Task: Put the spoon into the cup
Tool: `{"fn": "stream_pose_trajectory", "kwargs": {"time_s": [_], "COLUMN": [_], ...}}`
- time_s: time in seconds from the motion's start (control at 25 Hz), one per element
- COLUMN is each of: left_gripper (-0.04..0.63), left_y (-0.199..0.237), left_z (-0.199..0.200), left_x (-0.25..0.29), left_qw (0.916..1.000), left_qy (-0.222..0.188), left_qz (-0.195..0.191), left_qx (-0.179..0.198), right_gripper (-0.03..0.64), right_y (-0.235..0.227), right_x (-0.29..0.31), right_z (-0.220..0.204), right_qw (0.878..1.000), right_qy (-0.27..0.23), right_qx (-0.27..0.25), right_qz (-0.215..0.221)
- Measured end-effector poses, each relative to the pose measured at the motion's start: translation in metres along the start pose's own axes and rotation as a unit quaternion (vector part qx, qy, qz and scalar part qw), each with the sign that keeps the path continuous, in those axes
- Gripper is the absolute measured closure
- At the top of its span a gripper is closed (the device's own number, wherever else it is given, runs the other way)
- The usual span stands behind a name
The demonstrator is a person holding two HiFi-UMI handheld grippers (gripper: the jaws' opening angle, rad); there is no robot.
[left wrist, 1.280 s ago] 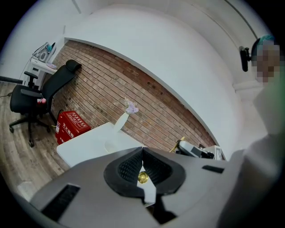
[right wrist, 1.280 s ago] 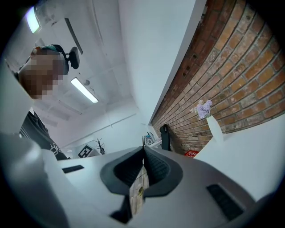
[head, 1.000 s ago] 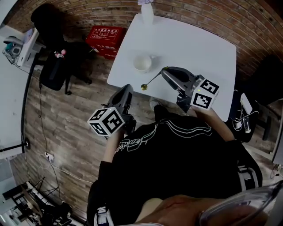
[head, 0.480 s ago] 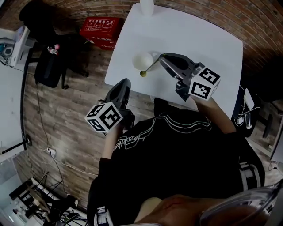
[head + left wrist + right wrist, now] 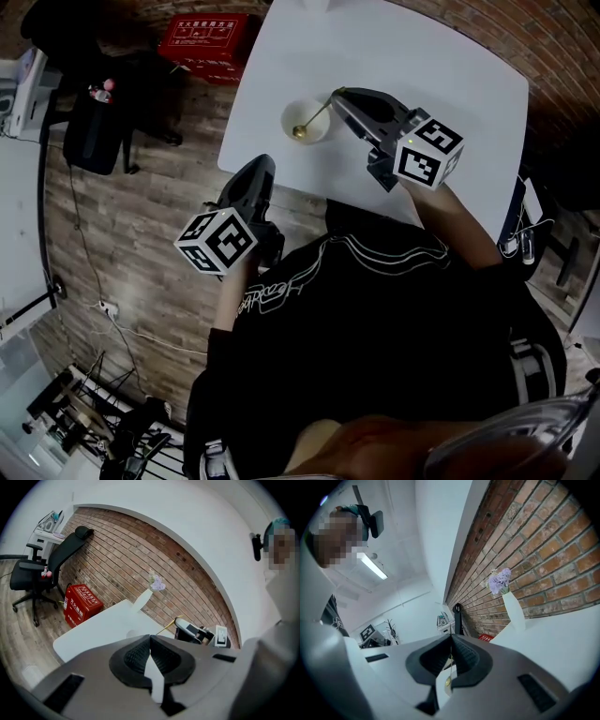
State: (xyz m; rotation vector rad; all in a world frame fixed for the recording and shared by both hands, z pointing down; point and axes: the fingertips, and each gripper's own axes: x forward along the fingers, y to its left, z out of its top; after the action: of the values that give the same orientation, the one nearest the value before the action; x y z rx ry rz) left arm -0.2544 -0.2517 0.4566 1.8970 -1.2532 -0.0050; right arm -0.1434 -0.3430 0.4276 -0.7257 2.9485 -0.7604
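Observation:
A white cup (image 5: 306,119) stands near the front left of the white table (image 5: 412,56). My right gripper (image 5: 337,95) is shut on the handle of a gold spoon (image 5: 315,114), which slants down to the left. Its bowl hangs over the cup's mouth, at or just inside the rim. In the right gripper view the spoon (image 5: 449,674) shows as a thin line pinched between the jaws of the right gripper (image 5: 451,637). My left gripper (image 5: 263,163) is shut and empty, held off the table's front left corner. In its own view the left gripper (image 5: 150,637) points across the table (image 5: 101,627).
A white vase with purple flowers (image 5: 506,597) stands at the table's far edge by the brick wall. A red box (image 5: 202,39) and a black office chair (image 5: 94,122) stand on the wooden floor left of the table.
The right gripper carried the spoon away from the table's front edge, and the bowl now hangs over the cup's mouth. The left gripper stayed shut near the table's corner.

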Motion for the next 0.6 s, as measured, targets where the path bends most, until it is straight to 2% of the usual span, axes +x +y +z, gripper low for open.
{"fn": "stream_pose_trajectory", "kwargs": {"time_s": [0.6], "left_gripper": [0.592], "left_y": [0.023], "left_z": [-0.002], "left_x": [0.016], "left_qw": [0.9996], "left_qy": [0.02], "left_qz": [0.017], "left_qx": [-0.008], "right_gripper": [0.617], "right_y": [-0.036], "right_x": [0.032], "right_z": [-0.053], "right_qw": [0.998], "right_qy": [0.049], "right_qx": [0.026], "right_qz": [-0.012]}}
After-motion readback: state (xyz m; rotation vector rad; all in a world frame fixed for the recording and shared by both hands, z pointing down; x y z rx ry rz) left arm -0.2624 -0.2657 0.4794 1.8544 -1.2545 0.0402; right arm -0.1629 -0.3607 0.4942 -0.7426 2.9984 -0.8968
